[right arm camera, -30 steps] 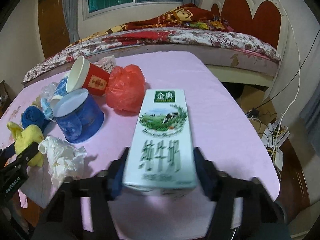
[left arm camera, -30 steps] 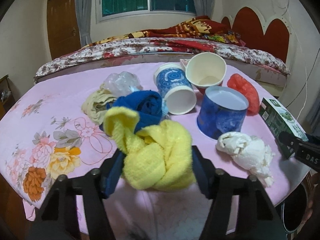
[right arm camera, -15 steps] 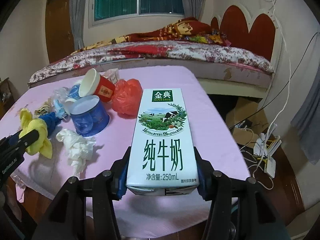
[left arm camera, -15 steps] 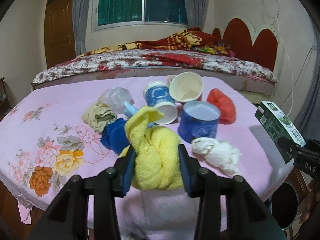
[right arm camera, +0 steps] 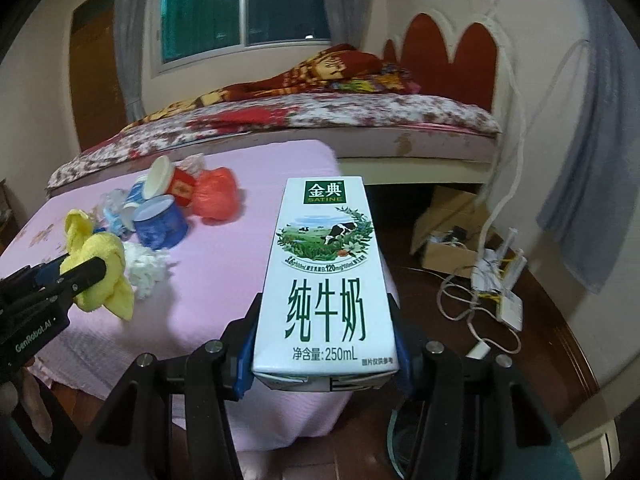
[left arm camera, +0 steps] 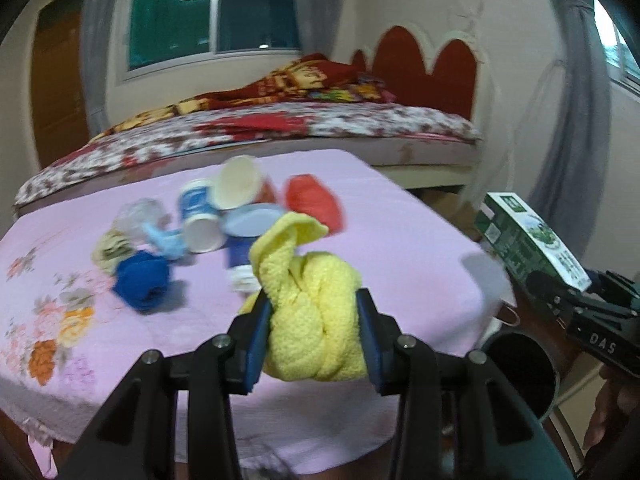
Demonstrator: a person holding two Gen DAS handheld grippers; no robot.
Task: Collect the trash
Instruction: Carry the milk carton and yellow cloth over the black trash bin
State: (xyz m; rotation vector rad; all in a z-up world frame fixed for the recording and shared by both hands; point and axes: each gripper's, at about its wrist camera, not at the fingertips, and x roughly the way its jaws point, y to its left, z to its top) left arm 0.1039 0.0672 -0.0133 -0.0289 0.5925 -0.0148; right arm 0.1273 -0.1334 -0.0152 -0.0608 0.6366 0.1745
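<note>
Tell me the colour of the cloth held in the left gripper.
Yellow. The cloth shows best in the left wrist view, between the left gripper fingers.

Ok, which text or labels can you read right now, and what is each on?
"金典 SATINE", "纯牛奶", "净含量:250mL": milk carton in the right gripper.
"120mg/100mL": the carton's curved line; the rest is too small.
"GenRobot.AI": left gripper body.
"DAS": right gripper body, left wrist view.
Cup prints: blurred.
</note>
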